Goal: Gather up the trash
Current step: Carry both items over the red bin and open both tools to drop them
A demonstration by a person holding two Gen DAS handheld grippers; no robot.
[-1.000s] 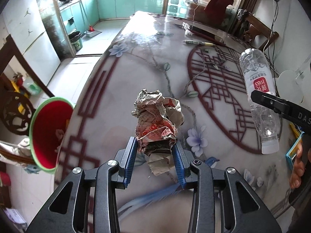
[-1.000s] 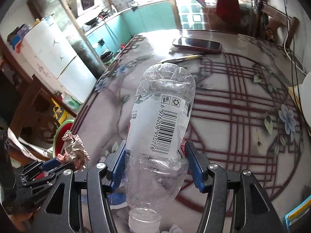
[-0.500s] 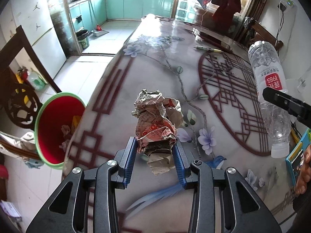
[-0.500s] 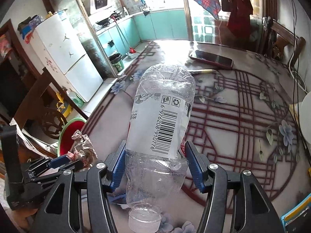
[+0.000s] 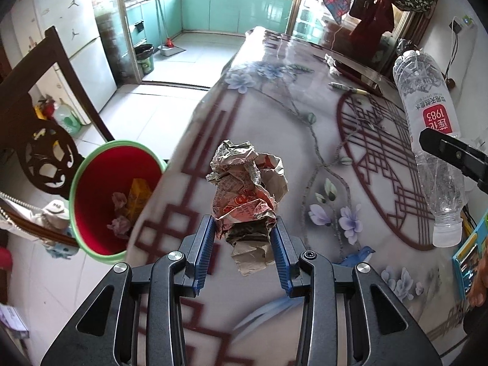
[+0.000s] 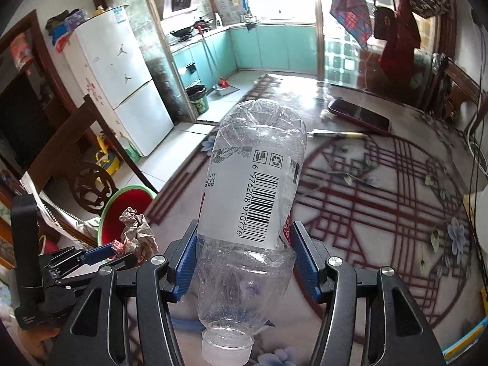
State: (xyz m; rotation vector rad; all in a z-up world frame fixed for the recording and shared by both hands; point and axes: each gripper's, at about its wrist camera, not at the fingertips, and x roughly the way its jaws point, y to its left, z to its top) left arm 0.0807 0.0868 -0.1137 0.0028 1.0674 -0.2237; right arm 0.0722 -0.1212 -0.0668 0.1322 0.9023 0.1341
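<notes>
Red bin (image 5: 100,195) stands beside the table (image 5: 274,116), near a wooden chair (image 5: 45,152).

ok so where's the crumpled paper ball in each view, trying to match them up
Left wrist view: the crumpled paper ball sits centre frame, clamped in the left gripper.
Right wrist view: it is small at lower left, in the left gripper, beside the plastic bottle.
Shared landmark: the red bin with a green rim, on the floor off the table's edge.
</notes>
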